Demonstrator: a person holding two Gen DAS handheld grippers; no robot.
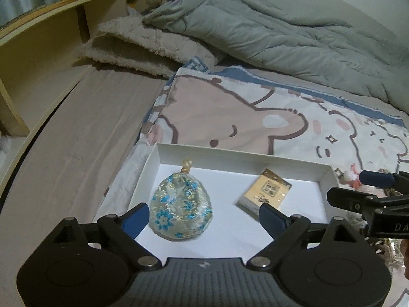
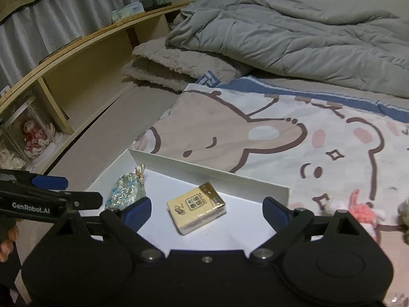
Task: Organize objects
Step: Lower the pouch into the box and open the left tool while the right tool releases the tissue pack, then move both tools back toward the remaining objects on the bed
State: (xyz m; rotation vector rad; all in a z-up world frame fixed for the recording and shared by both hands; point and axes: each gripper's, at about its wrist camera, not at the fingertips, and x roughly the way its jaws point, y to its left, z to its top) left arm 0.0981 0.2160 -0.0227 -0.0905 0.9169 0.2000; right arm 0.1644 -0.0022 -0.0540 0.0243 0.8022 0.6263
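A shallow white box (image 1: 230, 157) lies on the bed; it also shows in the right wrist view (image 2: 204, 174). Inside lie a silver pouch with blue flowers (image 1: 181, 211) at the left and a yellow tissue pack (image 1: 265, 194) at the right. In the right wrist view the pouch (image 2: 125, 194) and the tissue pack (image 2: 196, 207) lie the same way. My left gripper (image 1: 204, 220) is open and empty above the box, near the pouch. My right gripper (image 2: 207, 212) is open and empty above the tissue pack. Each gripper shows from the side in the other's view.
The box rests on a cartoon bear blanket (image 1: 255, 117). A grey duvet (image 1: 255, 30) and a folded fleece blanket (image 1: 133, 48) lie behind. A wooden headboard shelf (image 2: 76, 58) runs along the left. A pink knitted toy (image 2: 363, 209) lies right of the box.
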